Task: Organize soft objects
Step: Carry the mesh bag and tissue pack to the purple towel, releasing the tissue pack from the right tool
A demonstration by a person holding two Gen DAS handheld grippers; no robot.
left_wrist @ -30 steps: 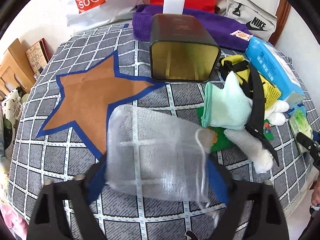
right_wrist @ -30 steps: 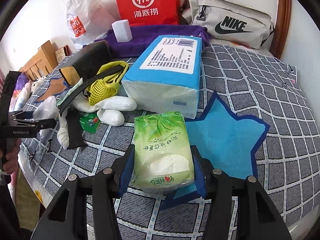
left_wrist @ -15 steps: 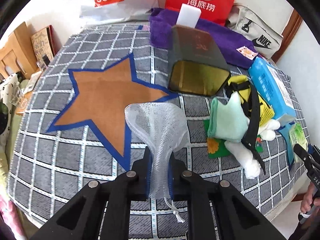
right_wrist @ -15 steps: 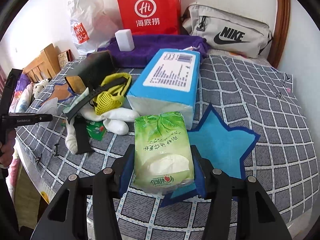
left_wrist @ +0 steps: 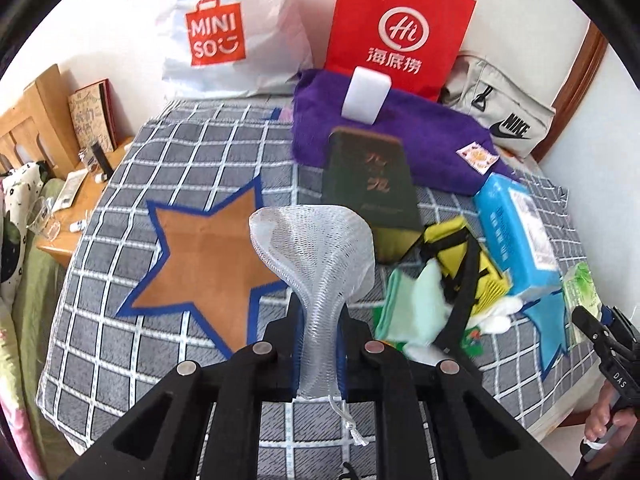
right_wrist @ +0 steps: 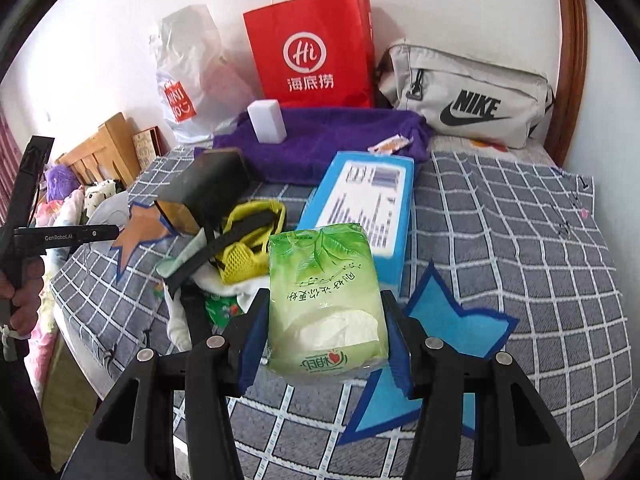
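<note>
My left gripper (left_wrist: pixel 318 344) is shut on a white mesh bag (left_wrist: pixel 316 256) and holds it up above the grey checked bed cover, over the edge of the brown star patch (left_wrist: pixel 204 264). My right gripper (right_wrist: pixel 324 344) is shut on a green tissue pack (right_wrist: pixel 326 300) and holds it above the blue star patch (right_wrist: pixel 444 320). A pile of soft things lies between them: a mint green cloth (left_wrist: pixel 416 300), a yellow mesh pouch with black strap (right_wrist: pixel 248 252) and white socks (left_wrist: pixel 496 320).
A dark tin box (left_wrist: pixel 370 184) lies on its side mid-bed. A blue tissue pack (right_wrist: pixel 364 204), a purple towel (right_wrist: pixel 320 136) with a white block (right_wrist: pixel 266 120), a red paper bag (right_wrist: pixel 316 52), a Miniso bag (left_wrist: pixel 228 36) and a Nike bag (right_wrist: pixel 468 100) stand behind. A wooden bedside stand (left_wrist: pixel 44 128) is left.
My left gripper closed on the mesh bag, squeezing it narrow, and lifted it off the bed. My right gripper rose with the green tissue pack in it.
</note>
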